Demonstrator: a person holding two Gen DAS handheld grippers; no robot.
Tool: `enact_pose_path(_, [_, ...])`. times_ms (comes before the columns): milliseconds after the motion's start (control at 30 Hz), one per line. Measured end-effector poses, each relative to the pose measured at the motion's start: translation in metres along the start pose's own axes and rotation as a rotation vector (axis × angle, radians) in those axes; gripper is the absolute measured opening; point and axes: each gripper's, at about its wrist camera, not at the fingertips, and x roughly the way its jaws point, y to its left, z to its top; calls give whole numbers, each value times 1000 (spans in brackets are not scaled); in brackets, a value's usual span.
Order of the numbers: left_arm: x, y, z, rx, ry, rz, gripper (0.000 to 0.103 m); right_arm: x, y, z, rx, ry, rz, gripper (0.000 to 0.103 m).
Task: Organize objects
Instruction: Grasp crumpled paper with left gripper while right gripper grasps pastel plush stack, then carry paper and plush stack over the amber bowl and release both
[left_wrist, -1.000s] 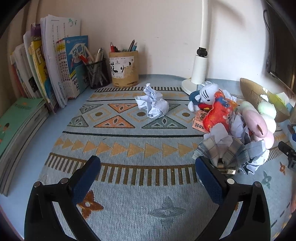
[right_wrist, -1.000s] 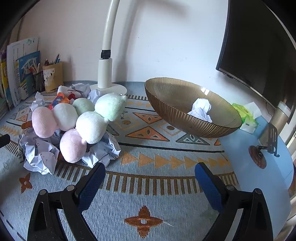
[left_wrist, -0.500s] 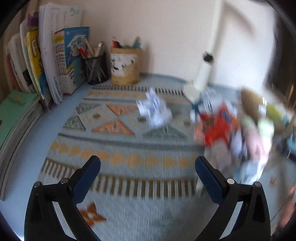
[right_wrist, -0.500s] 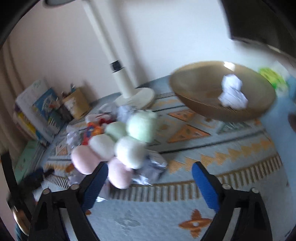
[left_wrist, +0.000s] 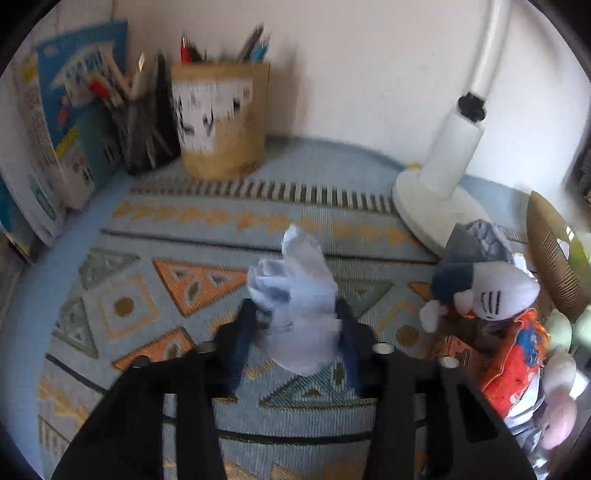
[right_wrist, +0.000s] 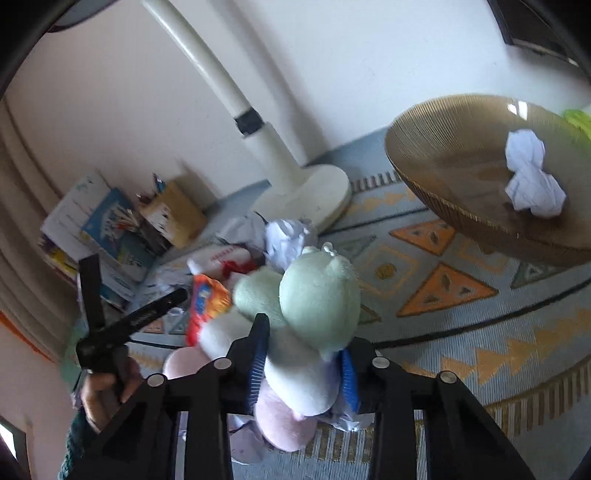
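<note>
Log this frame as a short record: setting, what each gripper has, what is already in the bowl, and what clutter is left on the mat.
setting: desk with patterned mat, white lamp base
left gripper: jaws closing, pads on crumpled paper ball
right gripper: jaws closing, pads on pastel plush toy
bowl: holds one paper wad
left on mat: white cat plush, orange snack bag, more crumpled paper

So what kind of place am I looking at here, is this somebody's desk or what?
Most likely a study desk at home, against a wall. A pen holder full of pens stands beside upright books, a white desk lamp sits at the back, and soft toys and crumpled paper litter a patterned mat.
</note>
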Motion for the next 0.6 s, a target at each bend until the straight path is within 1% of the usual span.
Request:
enact_pose_path(67, [-17,2,-3,5,-35,-41,35,-9,3,1,-12,-27,20,33])
enact_pose_path(167, [-53,6,-11,-13,-87,-99,35,-39,1,3,8,-78,89,33])
enact_pose_path(200, [-69,7,-17,-12,-112,-118,35,-55,0,3,8,-93,106,33])
enact_pose_path(267, [-97,8,-30,-9,-153,-144,35,-82,-2,1,-21,-90,94,33])
enact_pose_path(333, [-114,9,-48,-30,-164,-143,35,-94,-9,-6,-35,29,63,33])
enact_pose_path(400, [-116,11,-66,-67,-152,-159,35,-90,-25,-20,-22,201,39,33])
enact_pose_path(467, [-113,11,-82,-93,-165,-171,35,-82,-32,-31,-73,262,-35,33])
enact_pose_path(533, [-107,12,-90,-116,-162,-203,35,-64,-36,-40,-115,311,-118,33])
enact_pose_path(567, [-105,12,-93,-113,-169,-201,35,-55,-36,-42,-138,317,-156,33])
enact_pose_path(600, [-105,9,-97,-92,-181,-170,35,-53,-35,-44,-159,306,-175,33])
